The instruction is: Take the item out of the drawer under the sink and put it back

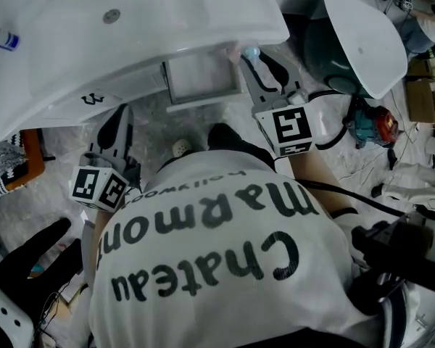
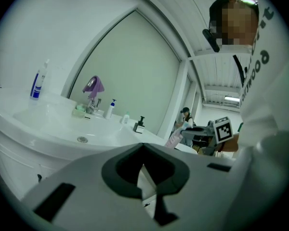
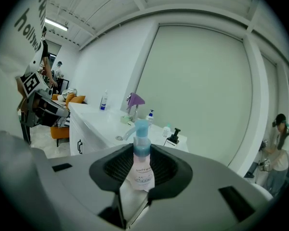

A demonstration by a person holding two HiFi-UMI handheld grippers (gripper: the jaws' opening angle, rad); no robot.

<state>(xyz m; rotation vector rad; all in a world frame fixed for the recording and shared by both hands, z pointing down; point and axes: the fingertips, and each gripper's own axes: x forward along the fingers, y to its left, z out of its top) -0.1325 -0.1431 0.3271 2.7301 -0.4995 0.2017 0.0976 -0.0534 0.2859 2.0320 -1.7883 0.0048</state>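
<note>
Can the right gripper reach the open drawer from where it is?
Probably yes: the right gripper, holding the bottle, sits beside the open drawer with nothing between them.

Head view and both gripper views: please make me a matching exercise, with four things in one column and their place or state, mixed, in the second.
1 pump bottle
2 drawer
3 left gripper
4 purple cloth

a empty, jaws together
b on the faucet
c held in the right gripper
d open under the sink

Pairs: 1-c, 2-d, 3-a, 4-b
</note>
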